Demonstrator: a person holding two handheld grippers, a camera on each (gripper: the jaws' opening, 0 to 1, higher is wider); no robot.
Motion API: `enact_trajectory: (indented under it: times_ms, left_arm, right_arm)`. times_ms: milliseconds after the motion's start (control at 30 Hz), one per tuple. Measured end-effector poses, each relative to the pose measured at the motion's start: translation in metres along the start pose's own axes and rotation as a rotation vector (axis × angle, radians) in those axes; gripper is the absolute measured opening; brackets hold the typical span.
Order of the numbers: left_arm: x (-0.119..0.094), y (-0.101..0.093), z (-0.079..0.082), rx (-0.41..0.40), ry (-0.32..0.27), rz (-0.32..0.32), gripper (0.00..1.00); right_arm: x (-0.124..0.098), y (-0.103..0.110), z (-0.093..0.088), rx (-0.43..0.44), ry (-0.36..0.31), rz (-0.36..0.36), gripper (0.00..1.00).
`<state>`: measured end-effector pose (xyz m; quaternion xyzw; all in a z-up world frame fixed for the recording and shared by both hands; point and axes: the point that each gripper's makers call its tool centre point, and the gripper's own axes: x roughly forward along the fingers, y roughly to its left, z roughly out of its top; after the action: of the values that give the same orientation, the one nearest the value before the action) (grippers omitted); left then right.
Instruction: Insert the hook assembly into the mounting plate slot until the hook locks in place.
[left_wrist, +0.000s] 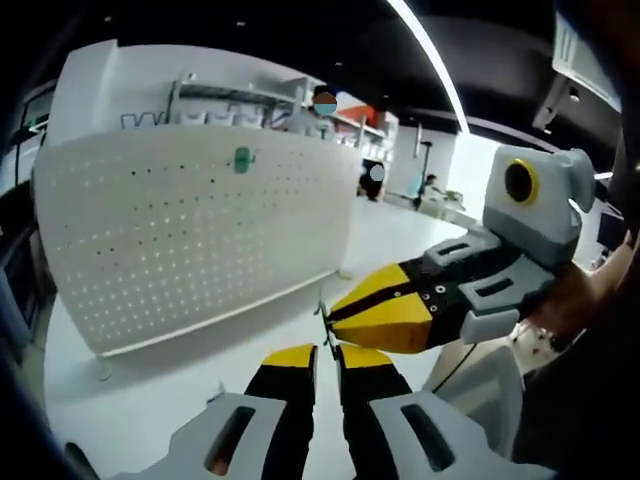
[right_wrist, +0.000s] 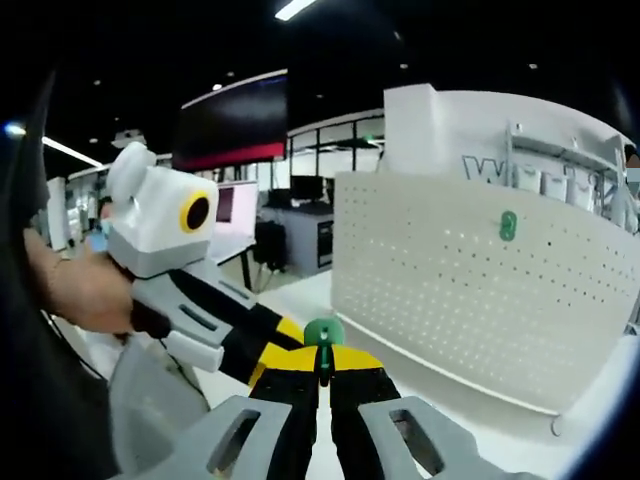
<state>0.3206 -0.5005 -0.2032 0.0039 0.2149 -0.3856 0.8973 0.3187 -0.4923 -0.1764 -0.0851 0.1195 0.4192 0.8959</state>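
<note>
A white perforated mounting plate (left_wrist: 200, 230) stands upright on the table, with one green hook (left_wrist: 242, 158) hanging high on it. The plate (right_wrist: 480, 290) and that hook (right_wrist: 508, 225) also lie to the right in the right gripper view. A second green hook assembly (right_wrist: 323, 333) is held in front of the plate, well short of it. My right gripper (right_wrist: 324, 358) is shut on its stem. My left gripper (left_wrist: 327, 352) has its jaws nearly together on a thin part of the assembly (left_wrist: 322, 315). The right gripper's tip (left_wrist: 335, 312) meets it there from the right. The left gripper (right_wrist: 285, 340) comes in from the left.
The white table (left_wrist: 150, 400) runs in front of the plate, whose lower edge rests on small feet. A person's hand (right_wrist: 90, 290) holds the left gripper. Shelving and desks stand far behind the plate.
</note>
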Motion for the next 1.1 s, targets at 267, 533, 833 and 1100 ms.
enact_trajectory:
  times_ms: [267, 533, 833, 1100]
  left_arm:
    - [-0.0011, 0.0011, -0.0019, 0.009, 0.005, -0.003, 0.04]
    - [-0.0009, 0.0008, -0.0009, -0.041, -0.008, -0.02, 0.02]
    - [-0.0012, -0.0002, 0.0006, -0.08, -0.01, -0.03, 0.01]
    - [-0.0027, -0.0016, 0.0032, -0.095, -0.013, -0.038, 0.01]
  right_arm:
    - [0.0015, 0.0035, -0.0004, -0.058, 0.016, 0.007, 0.01]
    - [0.0009, 0.0026, 0.0036, -0.049, 0.004, 0.004, 0.01]
    - [0.0002, 0.0024, 0.0047, -0.024, 0.001, 0.006, 0.01]
    - [-0.0004, 0.0017, 0.0072, -0.015, -0.005, -0.001, 0.01]
